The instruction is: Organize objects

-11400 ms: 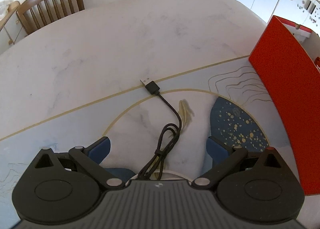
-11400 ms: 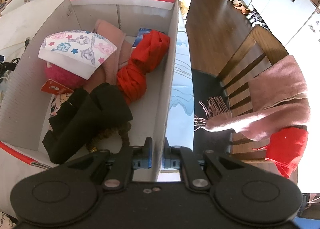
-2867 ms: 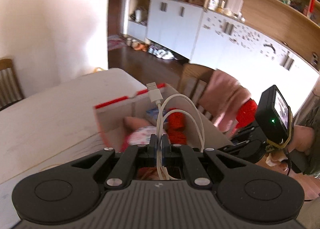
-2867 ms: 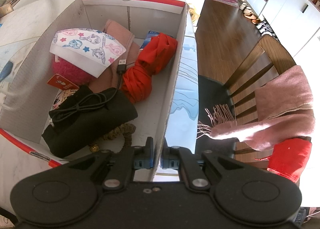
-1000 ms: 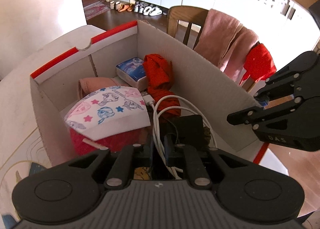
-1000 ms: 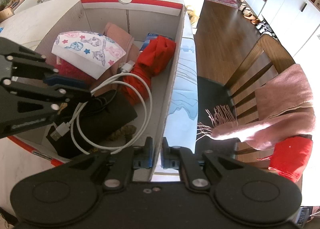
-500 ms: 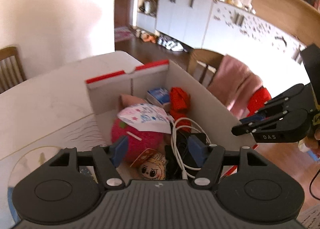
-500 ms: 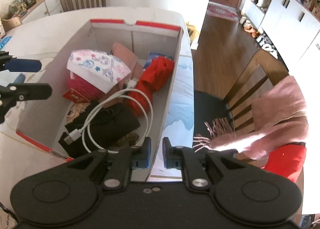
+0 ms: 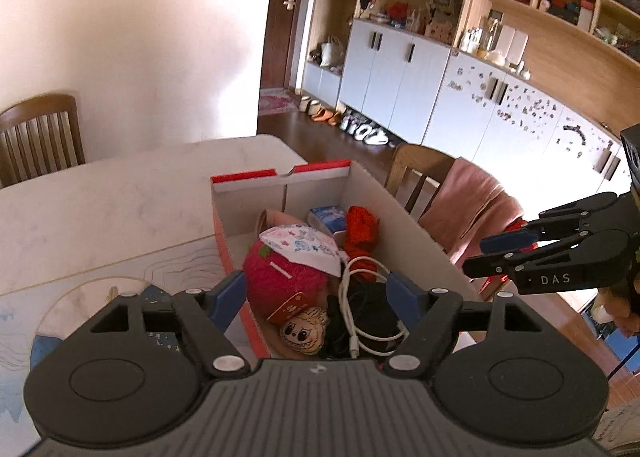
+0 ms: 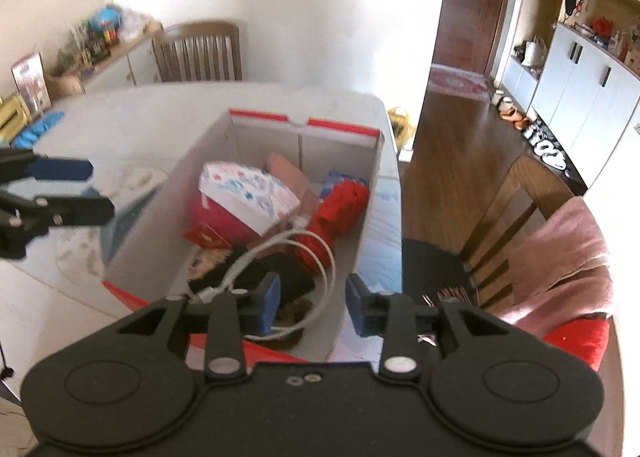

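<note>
A cardboard box (image 9: 244,177) with a red rim stands on the table, its white wall (image 10: 172,209) facing me in the right wrist view. A coiled white cable (image 9: 345,305) lies loose inside it on a black bundle (image 9: 372,309); the cable (image 10: 260,251) also shows from the right. My left gripper (image 9: 316,289) hovers above the box's near end, jaws opening, nothing between them. It (image 10: 100,189) shows at left in the right wrist view. My right gripper (image 10: 313,297) hangs above the box's right wall, jaws opening and touching nothing. It (image 9: 476,257) shows at right.
The box also holds a pink plush ball (image 9: 276,277), a patterned white cap (image 9: 304,245), a red cloth (image 9: 362,229), a blue pack (image 9: 328,217) and a doll face (image 9: 302,331). The marble table (image 9: 120,201) spreads left. A towel-draped chair (image 9: 468,209) stands right.
The left gripper let go of the white cable, which now lies in the box, and rose back. The right gripper's jaws parted off the box wall and it lifted too.
</note>
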The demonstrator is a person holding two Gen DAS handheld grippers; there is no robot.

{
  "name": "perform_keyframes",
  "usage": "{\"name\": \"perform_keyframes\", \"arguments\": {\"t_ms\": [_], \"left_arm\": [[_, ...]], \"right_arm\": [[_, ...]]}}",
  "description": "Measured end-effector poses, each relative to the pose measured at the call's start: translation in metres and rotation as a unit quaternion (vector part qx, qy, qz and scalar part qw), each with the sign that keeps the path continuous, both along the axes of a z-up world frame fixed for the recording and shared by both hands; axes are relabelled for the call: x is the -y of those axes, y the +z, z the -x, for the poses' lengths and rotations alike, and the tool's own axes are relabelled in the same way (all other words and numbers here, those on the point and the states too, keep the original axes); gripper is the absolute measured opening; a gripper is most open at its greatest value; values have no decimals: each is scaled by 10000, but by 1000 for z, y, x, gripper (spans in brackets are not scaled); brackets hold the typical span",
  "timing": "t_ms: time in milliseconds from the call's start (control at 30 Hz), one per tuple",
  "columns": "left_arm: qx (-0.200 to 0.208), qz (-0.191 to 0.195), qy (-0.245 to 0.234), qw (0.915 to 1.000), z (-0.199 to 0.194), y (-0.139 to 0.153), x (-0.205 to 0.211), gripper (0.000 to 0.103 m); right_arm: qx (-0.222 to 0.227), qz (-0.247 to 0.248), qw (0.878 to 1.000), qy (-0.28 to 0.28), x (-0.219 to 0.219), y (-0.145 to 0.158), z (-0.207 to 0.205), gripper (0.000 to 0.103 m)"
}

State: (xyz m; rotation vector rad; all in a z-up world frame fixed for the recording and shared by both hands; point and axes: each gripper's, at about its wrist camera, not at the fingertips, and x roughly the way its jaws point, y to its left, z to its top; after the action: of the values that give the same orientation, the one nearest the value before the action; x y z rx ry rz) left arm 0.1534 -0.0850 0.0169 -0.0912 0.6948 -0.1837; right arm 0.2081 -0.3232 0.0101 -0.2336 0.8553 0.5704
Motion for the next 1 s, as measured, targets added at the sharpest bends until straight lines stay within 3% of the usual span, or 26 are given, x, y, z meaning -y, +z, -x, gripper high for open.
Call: {"name": "perform_keyframes", "arguments": {"t_ms": [333,433,467,700,1000], "left_arm": [[172,-110,40,9998,23,5,-10,89],[191,-99,54,9998,30,3,-17,98],[200,-93,55,9997,32,2,-18,102],[313,32,-26,9995,48,0,-23,103],[378,-100,-205,9990,61,-3,-18,103]], "right_arm": [[459,-593,9971,-155,-7,17,39,60],[536,-700,9959,-212,-7,16,48,64],[561,-706,9957,-219,-8,15,51,69],[804,-857,9928,-251,-10,12,76,102],[897,-1089,9892,-390,-11,15,95,102]]}}
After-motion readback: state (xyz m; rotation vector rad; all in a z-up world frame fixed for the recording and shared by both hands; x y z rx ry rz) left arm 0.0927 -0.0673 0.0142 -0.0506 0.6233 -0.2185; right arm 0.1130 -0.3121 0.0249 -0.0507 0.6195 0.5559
